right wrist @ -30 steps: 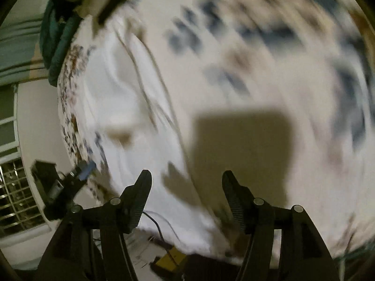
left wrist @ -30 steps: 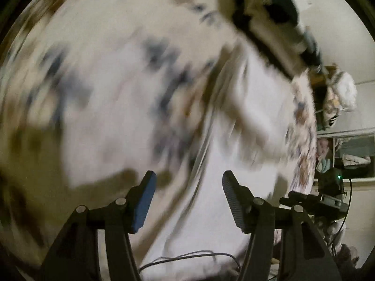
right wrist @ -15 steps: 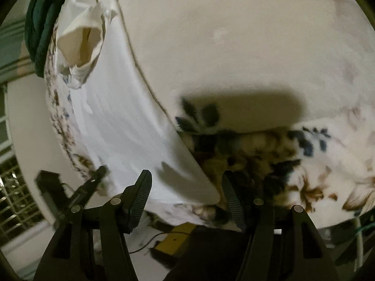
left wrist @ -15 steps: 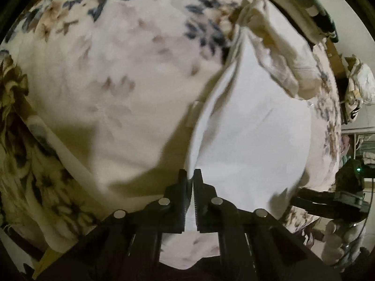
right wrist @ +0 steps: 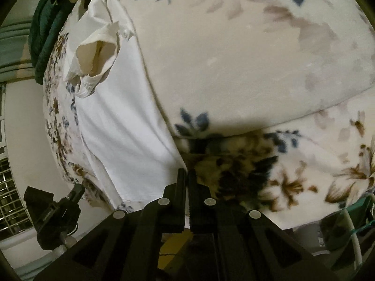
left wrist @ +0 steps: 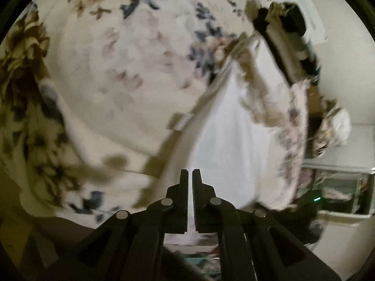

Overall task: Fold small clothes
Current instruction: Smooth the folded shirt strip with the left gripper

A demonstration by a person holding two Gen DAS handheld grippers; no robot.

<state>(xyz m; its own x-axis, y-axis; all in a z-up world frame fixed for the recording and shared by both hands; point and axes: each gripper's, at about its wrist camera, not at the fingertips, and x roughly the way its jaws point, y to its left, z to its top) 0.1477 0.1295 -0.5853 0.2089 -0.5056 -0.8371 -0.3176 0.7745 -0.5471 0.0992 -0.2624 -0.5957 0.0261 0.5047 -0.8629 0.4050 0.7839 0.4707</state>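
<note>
- A small white cotton garment (right wrist: pixel 121 121) lies flat along one edge of a bed covered by a cream fleece blanket printed with blue and brown flowers (right wrist: pixel 234 58).
- The left gripper (left wrist: pixel 190 175), a black two-finger tool, has its jaws pressed together on the garment's near hem; white cloth shows in the thin slit between them.
- The right gripper (right wrist: pixel 186 175) is likewise clamped shut, pinching the garment's near corner where the white cloth meets the blanket.
- Judging by its look, the garment is light, thin and limp. It should drape and sag between two holds, and it may slip from a shallow pinch, so the hemmed corners seem the best places to grip.
- The right wrist view is sharp: it shows a crumpled sleeve opening (right wrist: pixel 98 56) at the far end and dark green cloth (right wrist: pixel 44 35) beyond the bed.
- The left wrist view is blurred, but only it shows a small tag (left wrist: pixel 182 121) on the garment's side edge and a black-and-cream bundle (left wrist: pixel 288 44) at the bed's far corner.
- Neither view shows the person's hands.
</note>
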